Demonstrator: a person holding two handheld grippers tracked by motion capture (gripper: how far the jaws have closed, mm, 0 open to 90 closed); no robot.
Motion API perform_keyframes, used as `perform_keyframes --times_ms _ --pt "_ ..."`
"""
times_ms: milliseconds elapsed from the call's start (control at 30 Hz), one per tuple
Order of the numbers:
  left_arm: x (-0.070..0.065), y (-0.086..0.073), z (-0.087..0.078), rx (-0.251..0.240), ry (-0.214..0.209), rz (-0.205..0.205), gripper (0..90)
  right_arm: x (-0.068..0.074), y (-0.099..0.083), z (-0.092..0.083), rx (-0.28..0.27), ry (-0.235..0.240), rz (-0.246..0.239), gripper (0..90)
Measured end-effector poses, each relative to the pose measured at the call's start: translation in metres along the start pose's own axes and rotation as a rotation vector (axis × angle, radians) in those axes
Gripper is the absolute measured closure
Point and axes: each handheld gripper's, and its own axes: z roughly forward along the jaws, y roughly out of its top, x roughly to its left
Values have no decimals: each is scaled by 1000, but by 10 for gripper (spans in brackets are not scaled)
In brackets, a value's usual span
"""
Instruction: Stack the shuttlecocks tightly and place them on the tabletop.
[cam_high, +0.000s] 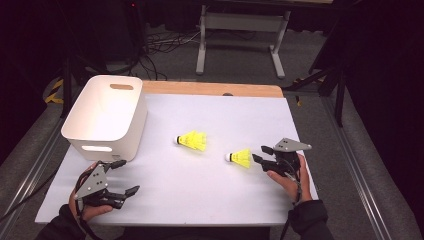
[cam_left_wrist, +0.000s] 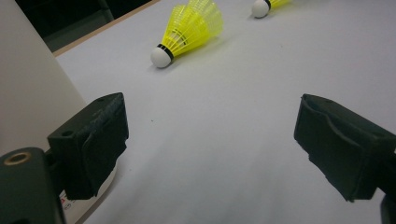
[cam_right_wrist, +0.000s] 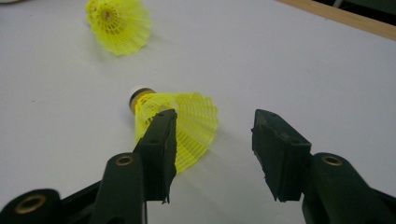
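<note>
My right gripper (cam_high: 259, 153) is down on the white table (cam_high: 200, 195), jaws spread wide, nothing pinched. The near yellow shuttlecock (cam_high: 240, 157) lies on its side just off the jaw tips; in the right gripper view one jaw overlaps its mesh skirt (cam_right_wrist: 187, 126), can't tell if it's touching. White cork end points away from me, twd the bin. The 2nd shuttlecock (cam_high: 192, 140) lies on its side too, between the first one and the white plastic bin (cam_high: 107, 115), well apart from both. The bin sits at the table's far-left corner, handle slots in its walls. My left gripper (cam_high: 126, 176) is just in front of the bin's near wall, jaws wide apart, holding nothing; bin wall right beside one jaw in the left gripper view.
</note>
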Motion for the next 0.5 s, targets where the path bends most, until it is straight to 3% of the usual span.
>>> perform_keyframes --times_ms 67,200,500 --pt "0 0 0 0 -3 -1 108 2 0 -2 -3 3 -10 517" --pt "0 0 0 1 0 1 108 17 -2 -8 5 35 -81 539" --pt "-1 0 0 2 0 2 107 34 -5 0 65 66 -146 597"
